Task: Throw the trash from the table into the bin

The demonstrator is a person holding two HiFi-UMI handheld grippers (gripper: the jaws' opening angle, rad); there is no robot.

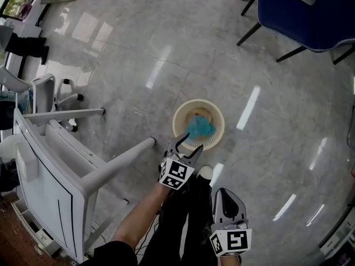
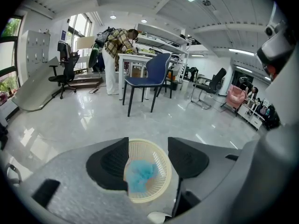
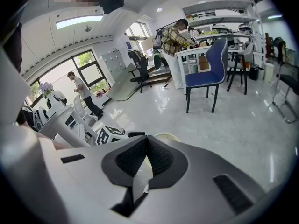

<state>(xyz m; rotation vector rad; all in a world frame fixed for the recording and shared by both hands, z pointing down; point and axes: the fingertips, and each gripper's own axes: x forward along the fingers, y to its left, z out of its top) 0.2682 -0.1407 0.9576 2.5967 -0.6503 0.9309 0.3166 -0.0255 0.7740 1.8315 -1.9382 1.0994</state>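
A cream mesh bin (image 1: 181, 114) stands on the grey floor, with a crumpled blue piece of trash (image 1: 198, 128) lying inside it. My left gripper (image 1: 186, 142) hangs just over the bin's near rim, open, with nothing between its pads. In the left gripper view the bin (image 2: 145, 142) and the blue trash (image 2: 140, 174) show through the gap of the left gripper (image 2: 148, 157). My right gripper (image 1: 226, 196) is lower right, beside the person's legs, shut and empty. In the right gripper view the right gripper (image 3: 146, 148) has its pads together, and a sliver of the bin (image 3: 164, 135) shows beyond.
A white table (image 1: 55, 165) stands at the left, one leg slanting toward the bin. Behind it is a white chair (image 1: 44, 87). A blue chair (image 1: 305, 15) stands at the far right. The person's shoe (image 1: 205, 172) is just short of the bin.
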